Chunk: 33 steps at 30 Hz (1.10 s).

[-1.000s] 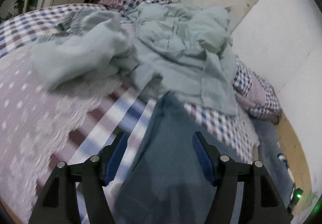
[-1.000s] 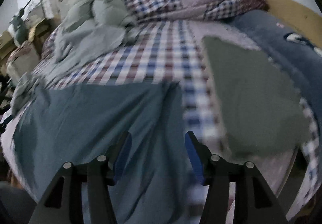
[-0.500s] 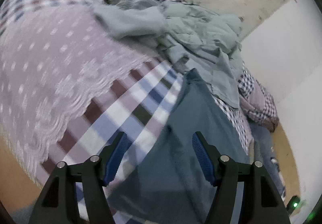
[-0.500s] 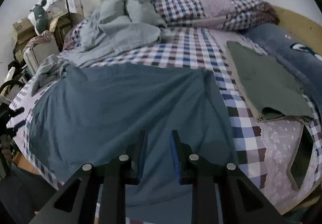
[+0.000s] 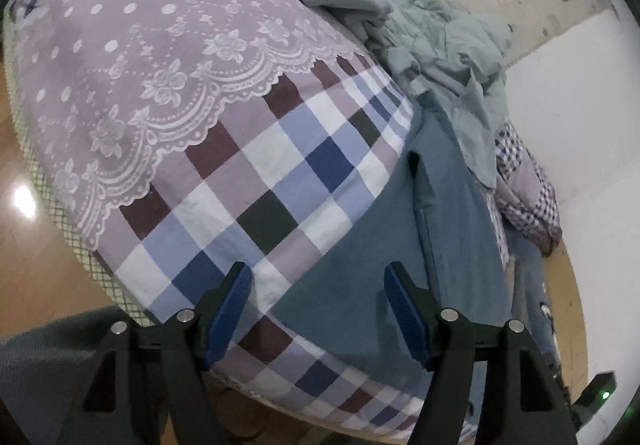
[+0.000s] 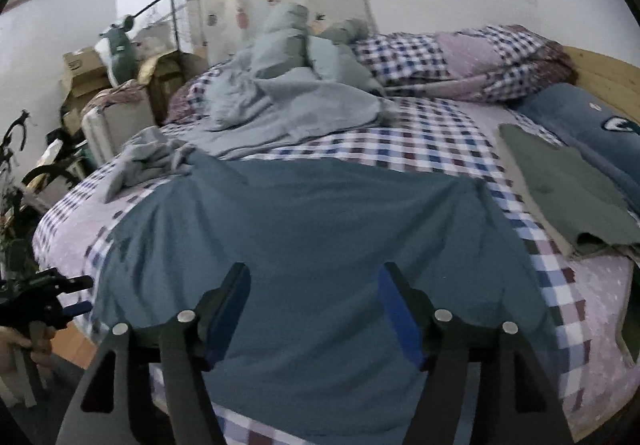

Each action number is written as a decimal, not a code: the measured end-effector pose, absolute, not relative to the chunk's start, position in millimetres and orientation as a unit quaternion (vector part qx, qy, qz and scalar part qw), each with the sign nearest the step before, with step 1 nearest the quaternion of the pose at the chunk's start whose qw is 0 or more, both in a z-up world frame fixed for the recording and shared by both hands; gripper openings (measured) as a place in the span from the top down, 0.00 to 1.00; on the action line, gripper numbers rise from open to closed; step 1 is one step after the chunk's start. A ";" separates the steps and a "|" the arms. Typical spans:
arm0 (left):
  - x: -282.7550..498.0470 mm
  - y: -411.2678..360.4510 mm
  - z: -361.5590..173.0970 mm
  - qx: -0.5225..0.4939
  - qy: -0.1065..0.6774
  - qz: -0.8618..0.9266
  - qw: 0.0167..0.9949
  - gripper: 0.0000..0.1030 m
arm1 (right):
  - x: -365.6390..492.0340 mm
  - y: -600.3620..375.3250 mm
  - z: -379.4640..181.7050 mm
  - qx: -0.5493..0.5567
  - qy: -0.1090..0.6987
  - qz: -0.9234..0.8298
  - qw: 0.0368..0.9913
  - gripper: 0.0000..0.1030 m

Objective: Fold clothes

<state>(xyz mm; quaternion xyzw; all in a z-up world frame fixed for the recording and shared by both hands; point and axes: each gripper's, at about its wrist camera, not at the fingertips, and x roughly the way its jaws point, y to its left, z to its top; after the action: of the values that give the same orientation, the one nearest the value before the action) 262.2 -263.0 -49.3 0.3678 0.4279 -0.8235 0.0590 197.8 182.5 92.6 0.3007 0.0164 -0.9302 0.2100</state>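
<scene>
The teal garment (image 6: pixel 312 245) is spread nearly flat across the near part of the bed (image 6: pixel 440 137), over the checked bedcover (image 5: pixel 280 173), with its near edge draped toward the bed's front edge. In the left wrist view the same teal garment (image 5: pixel 400 265) is seen edge-on, stretched along the right side of the checked cover and reaching back to the heap of clothes. Soft folds are seen along its left side, near a crumpled pale grey piece (image 6: pixel 148 161).

The right gripper (image 6: pixel 314 309) is held low over the near edge of the garment; its blue-padded fingers (image 6: pixel 400 317) are spread wide and nothing is gripped between them. The left gripper (image 5: pixel 316 313) is held at the corner of the bed, with its fingers (image 5: pixel 228 309) likewise parted and empty; the boundary between garment and checked cover is framed between them. The left gripper (image 6: pixel 48 301) is also seen at the far left of the right wrist view, held in a hand (image 6: pixel 24 345) beside the bed's corner.

A heap of pale green-grey clothes (image 6: pixel 288 85) is piled at the back left of the bed. A folded dark green garment (image 6: pixel 568 189) is laid flat on the right side of the bed, well apart from the teal one. A blue blanket (image 6: pixel 592 133) is seen just beyond it, and checked pillows (image 6: pixel 460 61) are set against the wooden headboard (image 6: pixel 608 73). A lace-trimmed lilac cover (image 5: pixel 140 57) is spread over the left portion of the bed in the left wrist view.
</scene>
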 end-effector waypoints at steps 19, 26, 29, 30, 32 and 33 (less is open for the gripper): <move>262.3 -249.7 -62.4 0.368 0.426 -0.826 -0.027 0.20 | 239.4 119.1 82.7 0.277 0.056 -0.922 0.264 0.27; 253.4 -238.1 -56.5 0.379 0.408 -0.830 -0.037 0.20 | 252.8 98.3 75.7 0.272 0.092 -0.917 0.277 0.26; 257.6 -245.5 -49.5 0.351 0.426 -0.833 -0.037 0.20 | 258.8 89.2 72.9 0.266 0.113 -0.915 0.282 0.26; 257.8 -248.4 -45.1 0.337 0.430 -0.837 -0.037 0.20 | 260.0 86.6 71.6 0.266 0.118 -0.914 0.283 0.26; 260.2 -251.6 -38.9 0.319 0.433 -0.842 -0.041 0.20 | 261.7 81.6 68.3 0.267 0.126 -0.912 0.285 0.26; 260.8 -252.8 -36.3 0.312 0.434 -0.844 -0.045 0.20 | 263.5 79.9 66.8 0.268 0.129 -0.910 0.287 0.26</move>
<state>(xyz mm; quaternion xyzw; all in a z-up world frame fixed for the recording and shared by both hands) 260.8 -252.8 -36.3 0.3125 0.4340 -0.8438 -0.0446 263.5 79.9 66.8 0.2682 0.1293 -0.9105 0.2870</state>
